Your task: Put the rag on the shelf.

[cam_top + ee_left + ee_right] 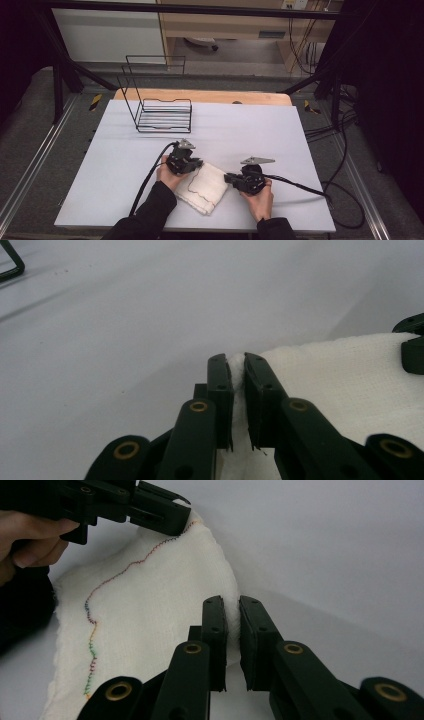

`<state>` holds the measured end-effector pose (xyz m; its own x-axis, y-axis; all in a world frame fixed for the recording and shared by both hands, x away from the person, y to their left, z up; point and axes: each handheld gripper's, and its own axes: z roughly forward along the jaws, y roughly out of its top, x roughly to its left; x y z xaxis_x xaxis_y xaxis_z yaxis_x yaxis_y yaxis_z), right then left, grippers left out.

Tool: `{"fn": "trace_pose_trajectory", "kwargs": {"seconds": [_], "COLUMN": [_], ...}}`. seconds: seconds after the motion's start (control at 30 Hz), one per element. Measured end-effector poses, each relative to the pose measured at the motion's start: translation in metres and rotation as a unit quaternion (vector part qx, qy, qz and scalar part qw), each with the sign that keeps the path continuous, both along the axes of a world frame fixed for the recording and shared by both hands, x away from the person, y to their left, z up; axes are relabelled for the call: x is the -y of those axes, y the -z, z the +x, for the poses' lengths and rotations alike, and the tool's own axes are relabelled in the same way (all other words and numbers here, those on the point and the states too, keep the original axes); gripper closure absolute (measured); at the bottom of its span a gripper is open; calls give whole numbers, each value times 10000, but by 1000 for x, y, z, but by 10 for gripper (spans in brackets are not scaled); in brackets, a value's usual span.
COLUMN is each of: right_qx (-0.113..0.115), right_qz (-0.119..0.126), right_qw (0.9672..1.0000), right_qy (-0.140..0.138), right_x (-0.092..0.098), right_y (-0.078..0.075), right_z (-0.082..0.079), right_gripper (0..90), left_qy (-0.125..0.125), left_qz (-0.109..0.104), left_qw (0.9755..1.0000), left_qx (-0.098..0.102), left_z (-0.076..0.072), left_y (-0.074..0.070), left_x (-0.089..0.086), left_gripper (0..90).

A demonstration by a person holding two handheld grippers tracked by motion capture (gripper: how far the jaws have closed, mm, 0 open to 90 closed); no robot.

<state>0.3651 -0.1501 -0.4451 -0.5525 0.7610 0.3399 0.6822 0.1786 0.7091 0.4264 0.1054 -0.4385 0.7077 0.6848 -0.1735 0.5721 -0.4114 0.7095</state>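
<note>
White tabletop point(240, 130) is carrying a black wire rack point(162, 114) at its far left, while we are working at the near edge on a folded white cloth point(207, 187) with multicoloured edge stitching. We are pinching its far corner with the left gripper point(238, 371), jaws pressed onto the fabric, and we are clamping its right edge with the right gripper point(232, 611), jaws likewise closed on it.

Black sleeves; each black hand-held gripper point(197, 164) has brass rivets, a black cable, a grey plate.

White folded cloth point(206, 187), jaw-pinched edges
</note>
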Motion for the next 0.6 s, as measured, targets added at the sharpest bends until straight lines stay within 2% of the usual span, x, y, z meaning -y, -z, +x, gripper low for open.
{"fn": "trace_pose_trajectory", "kwargs": {"seconds": [0.1, 0.13, 0.2, 0.23, 0.27, 0.33, 0.53, 0.6], "right_qx": [102, 215, 260, 431, 431, 635, 805, 861], "right_qz": [99, 170, 177, 119, 119, 70, 121, 90], "right_qw": [9999, 9996, 9995, 9989, 9989, 9978, 9965, 9960], "right_qy": [-16, -47, -53, -107, -107, -162, -188, -203], "right_x": [1, 2, 2, 1, 1, -3, -2, -3], "right_y": [-4, -6, -8, -11, -11, -17, -24, -27], "right_z": [-1, -2, -2, -3, -3, -5, -7, -7], "right_gripper": [826, 826, 826, 826, 826, 826, 827, 827], "left_qy": [0, 7, 9, -3, -5, -20, -57, -74], "left_qz": [-153, -179, -217, -212, -208, -230, -434, -433], "left_qw": [9999, 9998, 9996, 9995, 9994, 9989, 9973, 9968], "left_qx": [57, 86, 168, 224, 290, 402, 590, 668], "left_z": [-3, -4, -7, -9, -11, -14, -23, -27], "left_y": [-5, -7, -11, -13, -15, -19, -32, -35], "left_x": [-5, -7, -10, -11, -12, -14, -22, -23], "left_gripper": [821, 821, 822, 822, 822, 822, 821, 822]}}
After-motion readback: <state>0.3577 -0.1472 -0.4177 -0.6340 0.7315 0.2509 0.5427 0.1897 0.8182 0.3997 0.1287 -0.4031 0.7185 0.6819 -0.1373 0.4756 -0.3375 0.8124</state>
